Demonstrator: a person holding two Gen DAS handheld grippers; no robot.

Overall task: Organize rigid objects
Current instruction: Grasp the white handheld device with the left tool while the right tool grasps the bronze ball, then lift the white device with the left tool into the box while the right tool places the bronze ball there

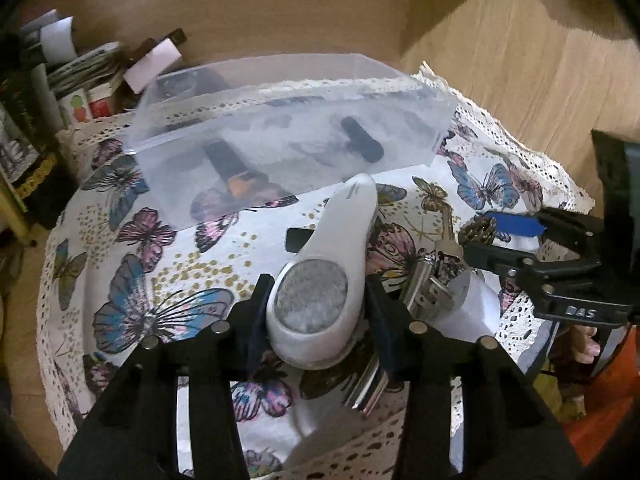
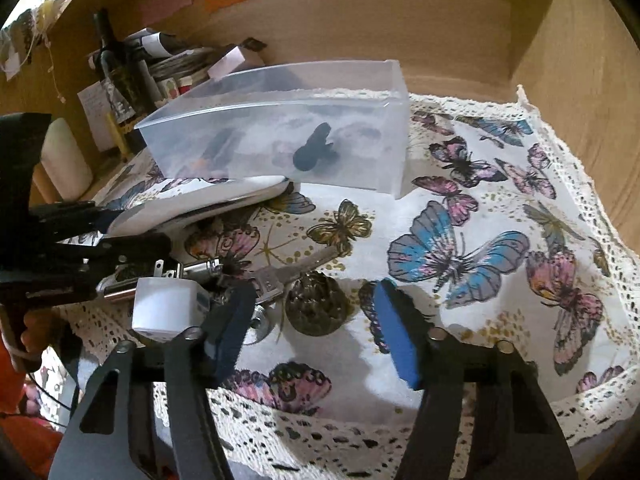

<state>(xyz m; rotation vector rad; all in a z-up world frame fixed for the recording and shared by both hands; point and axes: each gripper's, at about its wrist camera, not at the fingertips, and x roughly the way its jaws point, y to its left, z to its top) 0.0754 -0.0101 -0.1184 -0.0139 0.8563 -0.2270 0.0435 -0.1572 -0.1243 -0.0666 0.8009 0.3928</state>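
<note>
Right gripper (image 2: 316, 332) at 6 o'clock, fingers (image 2: 400, 340) spread wide over a butterfly cloth (image 2: 460, 248) on the tabletop. Between the fingers, a dark pinecone (image 2: 316, 304); just beyond it, a silver key (image 2: 296, 270). At 9 o'clock, a white plug (image 2: 164, 306), and the left gripper (image 2: 100, 220) clamped on a white flashlight (image 2: 208, 200). Toward 12 o'clock, a clear plastic box (image 2: 280, 128) with dark items inside.

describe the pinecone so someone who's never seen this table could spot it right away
Start at the clear plastic bin at the back of the butterfly tablecloth and come toward the near edge. In the small clutter there, beside the silver key and the white plug adapter, sits the pinecone. It alone is dark brown, round and scaly.
</note>
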